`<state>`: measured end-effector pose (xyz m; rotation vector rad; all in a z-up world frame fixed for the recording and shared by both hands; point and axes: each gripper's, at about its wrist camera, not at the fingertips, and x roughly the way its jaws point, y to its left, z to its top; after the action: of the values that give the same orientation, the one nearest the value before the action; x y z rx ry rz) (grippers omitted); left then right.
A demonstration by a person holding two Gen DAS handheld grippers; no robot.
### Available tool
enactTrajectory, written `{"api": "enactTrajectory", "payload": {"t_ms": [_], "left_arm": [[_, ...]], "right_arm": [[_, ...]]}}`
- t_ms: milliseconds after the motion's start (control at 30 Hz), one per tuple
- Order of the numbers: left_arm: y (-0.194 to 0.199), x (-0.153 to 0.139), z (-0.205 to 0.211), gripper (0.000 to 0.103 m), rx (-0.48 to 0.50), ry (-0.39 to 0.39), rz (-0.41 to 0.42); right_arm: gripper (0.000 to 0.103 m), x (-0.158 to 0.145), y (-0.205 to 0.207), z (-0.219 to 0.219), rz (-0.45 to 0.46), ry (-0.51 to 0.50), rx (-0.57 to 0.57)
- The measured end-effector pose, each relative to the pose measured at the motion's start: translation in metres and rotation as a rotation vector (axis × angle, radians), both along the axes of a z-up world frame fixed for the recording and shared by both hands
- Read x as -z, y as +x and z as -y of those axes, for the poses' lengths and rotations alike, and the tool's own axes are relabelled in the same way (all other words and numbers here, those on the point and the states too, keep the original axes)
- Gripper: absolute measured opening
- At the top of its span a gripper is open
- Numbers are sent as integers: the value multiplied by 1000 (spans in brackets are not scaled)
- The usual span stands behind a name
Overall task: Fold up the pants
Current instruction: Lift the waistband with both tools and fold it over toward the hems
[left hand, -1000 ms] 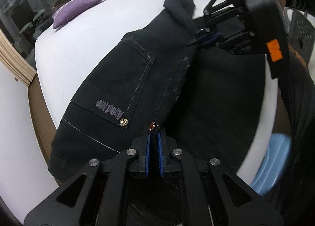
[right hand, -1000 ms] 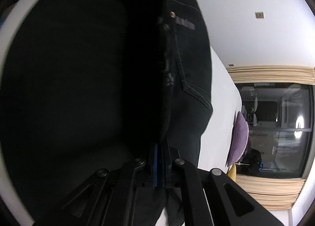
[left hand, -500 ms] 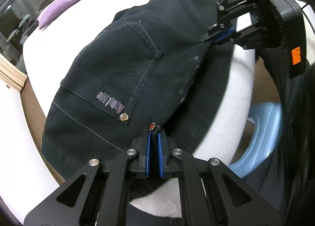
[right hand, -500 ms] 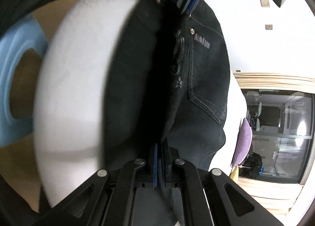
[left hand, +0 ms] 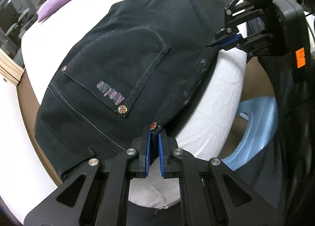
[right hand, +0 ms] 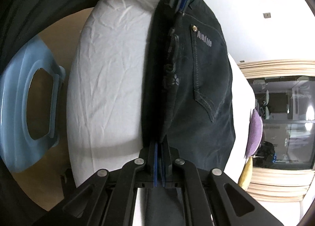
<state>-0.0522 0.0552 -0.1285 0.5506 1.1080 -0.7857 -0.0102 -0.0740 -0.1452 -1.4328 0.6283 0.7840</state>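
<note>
**Pants stretched along the bed's near edge**

The pants (left hand: 122, 64) lie on the bed (left hand: 222, 96), their near edge running along its rim between two grippers. The left gripper (left hand: 154, 137) sits at the near corner, the right gripper (left hand: 226, 41) further along, to the right. A stool (left hand: 254, 129) stands beside the bed, below them. Two cushions (left hand: 59, 1) lie well behind the pants.
</note>
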Motion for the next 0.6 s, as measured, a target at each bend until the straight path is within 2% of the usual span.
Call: {"api": "enactTrajectory", "payload": {"t_ms": [100, 133, 267, 433, 500, 600], "left_arm": [[3, -1, 0, 12, -32, -16, -17], [4, -5, -1, 15, -50, -21, -38], [6, -32, -13, 16, -97, -82, -107], [26, -70, -2, 16, -203, -199, -67], [38, -67, 16, 16, -240, -231, -57], [61, -41, 47, 16, -319, -231, -80]], "right_arm": [[7, 3, 0, -6, -20, 24, 37], [7, 2, 3, -7, -22, 33, 51], [7, -2, 5, -7, -38, 70, 95], [7, -1, 7, -9, -35, 85, 114], [7, 1, 2, -9, -32, 94, 124], [7, 2, 0, -9, -35, 113, 146]]}}
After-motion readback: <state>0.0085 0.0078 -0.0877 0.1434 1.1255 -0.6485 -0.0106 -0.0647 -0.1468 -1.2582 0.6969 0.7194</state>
